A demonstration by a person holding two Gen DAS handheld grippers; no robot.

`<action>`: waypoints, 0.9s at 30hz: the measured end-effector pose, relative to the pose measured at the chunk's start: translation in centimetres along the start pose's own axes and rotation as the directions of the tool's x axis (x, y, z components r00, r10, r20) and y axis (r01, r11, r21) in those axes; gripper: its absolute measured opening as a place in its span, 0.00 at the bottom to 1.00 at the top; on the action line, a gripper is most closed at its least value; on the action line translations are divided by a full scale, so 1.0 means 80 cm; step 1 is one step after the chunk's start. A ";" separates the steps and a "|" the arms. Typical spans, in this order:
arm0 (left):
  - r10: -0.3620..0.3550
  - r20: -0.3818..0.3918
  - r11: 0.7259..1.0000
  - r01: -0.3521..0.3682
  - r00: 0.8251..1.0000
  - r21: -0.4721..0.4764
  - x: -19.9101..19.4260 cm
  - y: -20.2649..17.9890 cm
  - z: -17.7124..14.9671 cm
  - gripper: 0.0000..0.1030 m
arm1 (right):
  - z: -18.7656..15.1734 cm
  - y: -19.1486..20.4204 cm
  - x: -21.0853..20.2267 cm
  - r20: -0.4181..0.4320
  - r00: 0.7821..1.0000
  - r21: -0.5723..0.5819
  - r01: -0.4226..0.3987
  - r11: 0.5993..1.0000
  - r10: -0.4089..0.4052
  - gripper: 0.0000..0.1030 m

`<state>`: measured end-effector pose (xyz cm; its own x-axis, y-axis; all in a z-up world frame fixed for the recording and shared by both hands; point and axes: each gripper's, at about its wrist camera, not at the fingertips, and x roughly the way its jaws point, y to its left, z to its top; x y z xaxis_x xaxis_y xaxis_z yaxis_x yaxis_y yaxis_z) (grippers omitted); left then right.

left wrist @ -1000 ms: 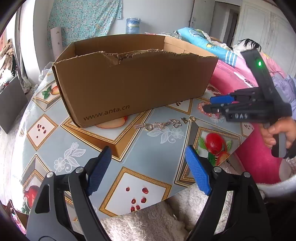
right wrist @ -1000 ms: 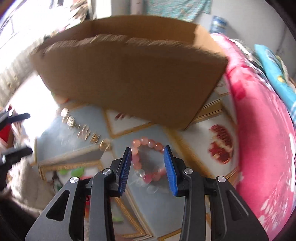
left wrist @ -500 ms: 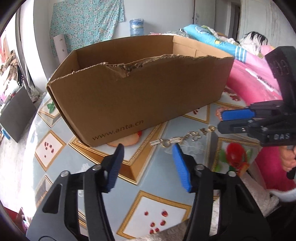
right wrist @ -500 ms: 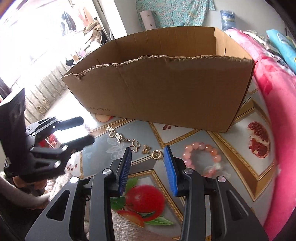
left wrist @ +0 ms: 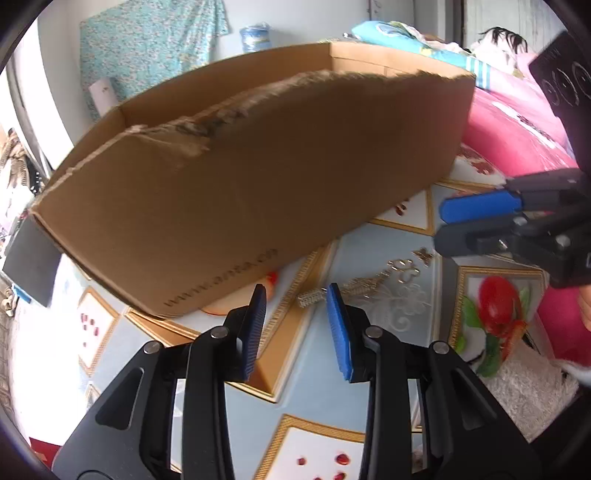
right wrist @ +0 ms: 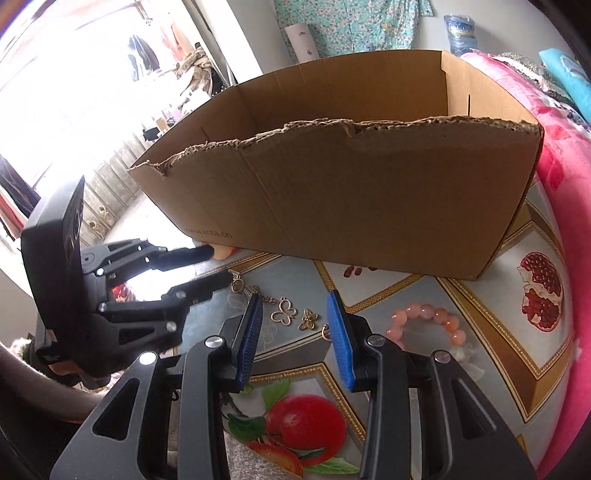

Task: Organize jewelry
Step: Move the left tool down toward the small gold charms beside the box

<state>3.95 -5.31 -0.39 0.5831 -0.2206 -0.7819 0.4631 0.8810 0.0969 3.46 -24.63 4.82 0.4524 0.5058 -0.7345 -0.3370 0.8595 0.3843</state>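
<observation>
Right wrist view: we are seeing the charm chain (right wrist: 273,306) lying lengthwise along the cardboard box (right wrist: 369,206) front, between our left gripper (right wrist: 212,267), narrowing on nothing, and right gripper (right wrist: 293,325), part-open, empty.

Fruit-print tablecloth (right wrist: 406,295), pink blanket (right wrist: 569,206) (at rt), floral curtain (left wrist: 147,40), water jug (right wrist: 460,27) in bkgd

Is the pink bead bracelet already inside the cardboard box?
No, the pink bead bracelet lies on the tablecloth in front of the cardboard box.
</observation>
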 end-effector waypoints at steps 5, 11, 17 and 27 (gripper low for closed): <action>-0.021 -0.011 1.000 0.021 1.000 0.011 0.002 -0.004 0.005 0.31 | 0.000 -0.002 0.001 0.005 1.000 0.011 -0.002 1.000 0.002 0.35; -0.084 -0.027 0.996 0.084 0.996 -0.012 0.004 -0.002 0.007 0.31 | -0.001 -0.002 -0.002 0.013 1.000 0.018 -0.006 1.000 0.005 0.35; -0.119 -0.045 0.993 0.120 0.992 0.009 -0.002 -0.012 0.008 0.29 | -0.005 -0.008 -0.009 0.019 1.000 0.023 -0.006 1.000 0.006 0.35; -0.124 -0.004 0.992 0.124 0.992 0.018 -0.006 -0.006 0.018 0.14 | -0.005 -0.005 -0.011 0.021 1.000 0.019 -0.012 1.000 0.012 0.35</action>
<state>4.39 -6.26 0.84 0.5185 -0.3262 -0.7904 0.5438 0.8391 0.0104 2.83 -25.48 5.09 0.4653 0.5173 -0.7183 -0.3269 0.8545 0.4036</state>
